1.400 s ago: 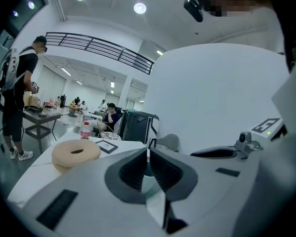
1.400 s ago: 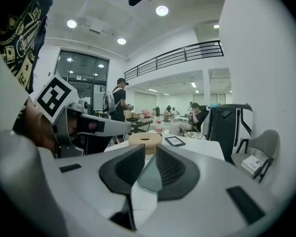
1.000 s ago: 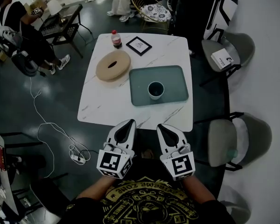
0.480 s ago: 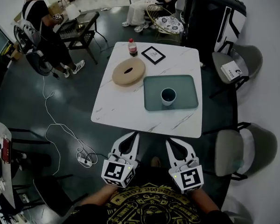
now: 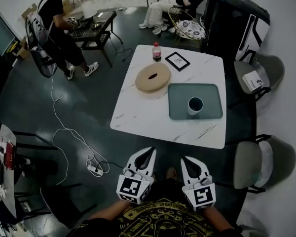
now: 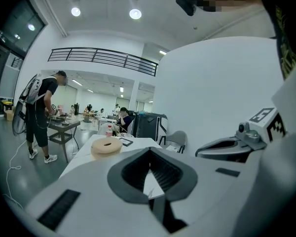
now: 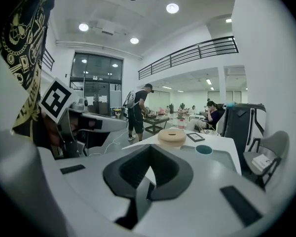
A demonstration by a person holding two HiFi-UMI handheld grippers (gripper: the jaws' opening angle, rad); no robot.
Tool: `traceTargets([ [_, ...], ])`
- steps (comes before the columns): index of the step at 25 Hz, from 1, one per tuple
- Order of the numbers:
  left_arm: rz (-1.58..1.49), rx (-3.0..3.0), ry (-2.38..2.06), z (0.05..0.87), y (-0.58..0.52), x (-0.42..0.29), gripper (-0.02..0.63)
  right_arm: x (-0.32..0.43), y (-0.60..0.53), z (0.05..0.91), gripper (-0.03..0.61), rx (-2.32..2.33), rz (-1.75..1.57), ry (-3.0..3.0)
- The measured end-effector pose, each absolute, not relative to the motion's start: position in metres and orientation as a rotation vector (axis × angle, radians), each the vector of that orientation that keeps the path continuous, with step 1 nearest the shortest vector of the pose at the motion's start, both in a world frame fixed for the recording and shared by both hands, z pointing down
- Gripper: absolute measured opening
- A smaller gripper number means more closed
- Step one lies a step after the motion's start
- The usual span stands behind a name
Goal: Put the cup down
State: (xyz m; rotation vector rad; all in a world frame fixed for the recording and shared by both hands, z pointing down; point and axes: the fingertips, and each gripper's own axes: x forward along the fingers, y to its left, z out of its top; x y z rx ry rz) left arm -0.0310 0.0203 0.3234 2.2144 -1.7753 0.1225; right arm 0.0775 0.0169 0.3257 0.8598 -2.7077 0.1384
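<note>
Though closed and empty like the left hand-held gripper (image 5: 150,153), my right hand-held gripper (image 5: 187,162) is nearer; the white round cup (image 5: 195,105) stands well ahead on a teal rectangular tray (image 5: 180,107).

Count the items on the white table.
5: bottle at the far edge, frame beside it, wooden ring on the left, tray on the right, cup standing in the tray. Nothing looks hidden.

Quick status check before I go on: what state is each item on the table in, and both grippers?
cup: upright on the tray, not held.
tray: flat on the table, holding only the cup.
bottle: upright, cap on.
picture frame: lying flat.
wooden ring: lying flat beside the tray.
left gripper: shut, empty, short of the table.
right gripper: shut, empty, short of the table.
</note>
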Motion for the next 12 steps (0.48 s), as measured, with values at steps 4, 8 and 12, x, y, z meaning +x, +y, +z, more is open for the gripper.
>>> traceTargets([
  [4,0.113,2.228,-1.749,0.328,0.025,-0.038,0.009,0.066,0.025,0.329,0.005,0.864,0.144,-2.697],
  [8,0.095,2.238,-1.740,0.328,0.033,-0.047,0.009,0.058,0.032,0.328,0.005,0.881,0.125,-2.681],
  [12,0.079,2.244,-1.732,0.327,0.039,-0.055,0.009,0.050,0.038,0.327,0.005,0.894,0.119,-2.669],
])
